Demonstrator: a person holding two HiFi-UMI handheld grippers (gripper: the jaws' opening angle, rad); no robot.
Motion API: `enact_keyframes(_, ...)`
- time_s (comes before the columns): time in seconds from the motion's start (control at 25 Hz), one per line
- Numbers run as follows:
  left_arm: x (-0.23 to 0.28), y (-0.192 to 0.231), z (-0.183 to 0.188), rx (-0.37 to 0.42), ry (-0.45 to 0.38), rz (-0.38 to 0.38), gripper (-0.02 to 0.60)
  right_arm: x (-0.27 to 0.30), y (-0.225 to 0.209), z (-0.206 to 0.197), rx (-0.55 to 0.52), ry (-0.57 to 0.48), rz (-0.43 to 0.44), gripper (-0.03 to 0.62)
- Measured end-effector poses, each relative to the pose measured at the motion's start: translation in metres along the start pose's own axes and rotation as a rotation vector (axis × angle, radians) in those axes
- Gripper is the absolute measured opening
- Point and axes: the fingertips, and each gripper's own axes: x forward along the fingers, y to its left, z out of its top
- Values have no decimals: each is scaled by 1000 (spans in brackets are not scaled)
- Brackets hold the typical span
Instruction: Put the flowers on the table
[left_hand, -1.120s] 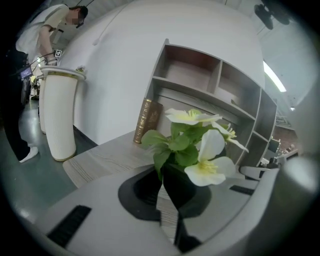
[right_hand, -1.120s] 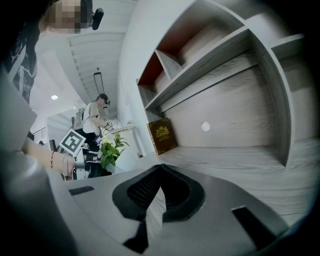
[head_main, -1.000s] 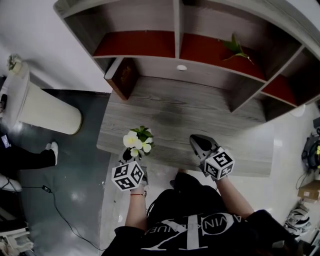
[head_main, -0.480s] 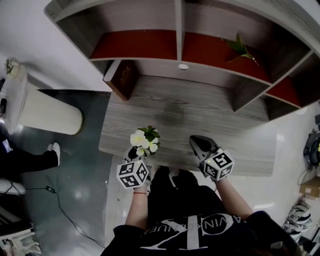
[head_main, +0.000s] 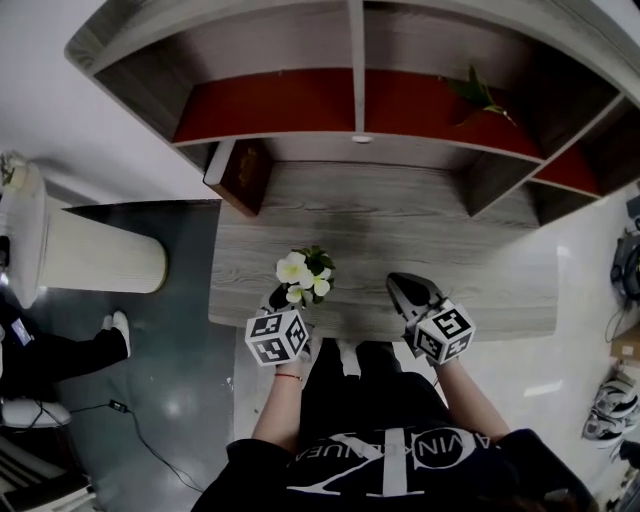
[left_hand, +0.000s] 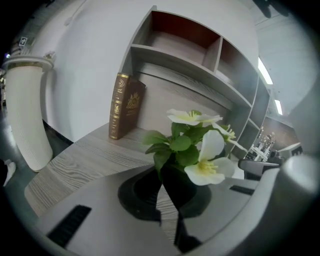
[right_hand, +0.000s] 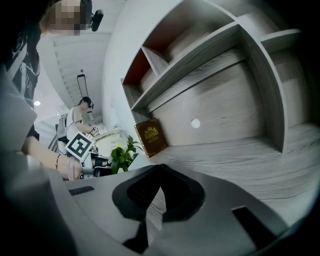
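Left gripper: jaws clamped on the dark base of the flowers, just a sliver of counter showing between them.
Flowers: white blooms, green leaves, upright, at the counter's front edge, left of middle. Can't tell if the base touches down.
Right gripper: jaws together, nothing in them, near the front edge, off to the flowers' right.
Book: brown, standing at the back left corner.
Shelf: 2 red-floored bays, green sprig in the right 1.
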Motion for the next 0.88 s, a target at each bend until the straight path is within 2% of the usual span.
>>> enact_keyframes(0.44, 31, 5, 4, 16, 45, -57, 14, 5, 7, -15, 13, 28, -62, 9)
enact_keyframes(0.88, 49, 11, 4, 5, 53, -69, 17, 5, 2, -23, 34, 33, -97, 9)
